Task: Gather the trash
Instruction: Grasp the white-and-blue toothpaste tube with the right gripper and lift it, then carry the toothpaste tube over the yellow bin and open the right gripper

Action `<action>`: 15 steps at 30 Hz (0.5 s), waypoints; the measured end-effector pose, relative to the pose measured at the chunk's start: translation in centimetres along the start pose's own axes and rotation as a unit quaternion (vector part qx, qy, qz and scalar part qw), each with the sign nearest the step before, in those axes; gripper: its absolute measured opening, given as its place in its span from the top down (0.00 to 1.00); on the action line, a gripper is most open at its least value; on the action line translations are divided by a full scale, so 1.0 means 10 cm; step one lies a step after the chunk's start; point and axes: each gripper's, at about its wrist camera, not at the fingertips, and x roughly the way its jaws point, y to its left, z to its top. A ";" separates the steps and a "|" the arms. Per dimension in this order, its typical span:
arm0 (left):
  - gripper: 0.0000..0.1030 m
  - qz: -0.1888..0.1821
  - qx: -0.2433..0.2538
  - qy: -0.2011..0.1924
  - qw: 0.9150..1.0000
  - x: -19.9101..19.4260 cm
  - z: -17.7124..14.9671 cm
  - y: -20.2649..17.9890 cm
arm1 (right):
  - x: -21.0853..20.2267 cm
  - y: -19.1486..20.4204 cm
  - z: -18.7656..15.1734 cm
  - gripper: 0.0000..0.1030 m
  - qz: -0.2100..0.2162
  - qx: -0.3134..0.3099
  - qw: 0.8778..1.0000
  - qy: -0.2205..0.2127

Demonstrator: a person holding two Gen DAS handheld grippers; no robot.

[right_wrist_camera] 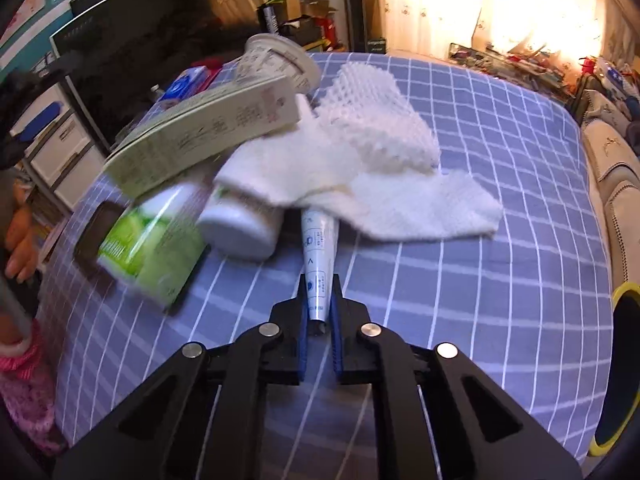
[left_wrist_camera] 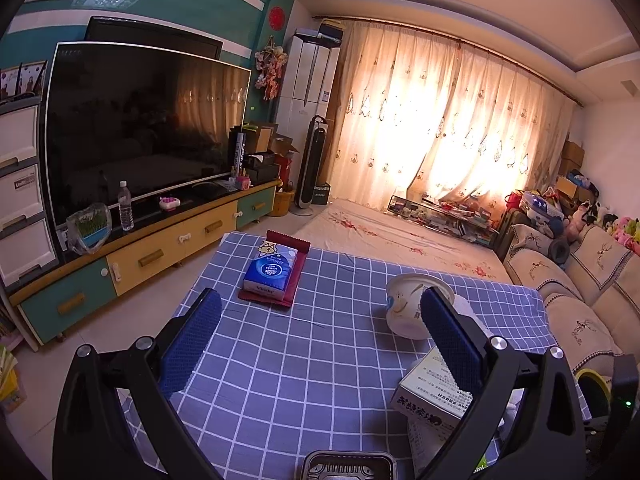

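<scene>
My right gripper (right_wrist_camera: 320, 300) is shut on the end of a white tube (right_wrist_camera: 318, 256) that runs under a white tissue (right_wrist_camera: 400, 200) and a foam net (right_wrist_camera: 380, 120). A flat beige carton (right_wrist_camera: 208, 136), a white bottle (right_wrist_camera: 240, 224) and a blurred green-and-white can (right_wrist_camera: 156, 248) lie to its left; a paper cup (right_wrist_camera: 276, 60) lies behind. My left gripper (left_wrist_camera: 320, 332) is open and empty above the checked tablecloth (left_wrist_camera: 300, 360). The paper cup (left_wrist_camera: 404, 312) and the carton (left_wrist_camera: 432, 392) sit by its right finger.
A blue tissue pack (left_wrist_camera: 270, 268) rests on a red wrapper (left_wrist_camera: 296, 276) at the table's far side. A black tray (left_wrist_camera: 348, 468) is at the near edge. A TV stand (left_wrist_camera: 140, 256) is left, a sofa (left_wrist_camera: 580, 300) right. A yellow-rimmed bin (right_wrist_camera: 616, 368) stands right of the table.
</scene>
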 end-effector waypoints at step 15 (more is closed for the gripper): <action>0.05 -0.005 0.026 0.004 1.000 0.00 -0.04 -0.14 | -0.98 -0.64 -0.75 0.92 -0.023 0.091 0.995 -0.025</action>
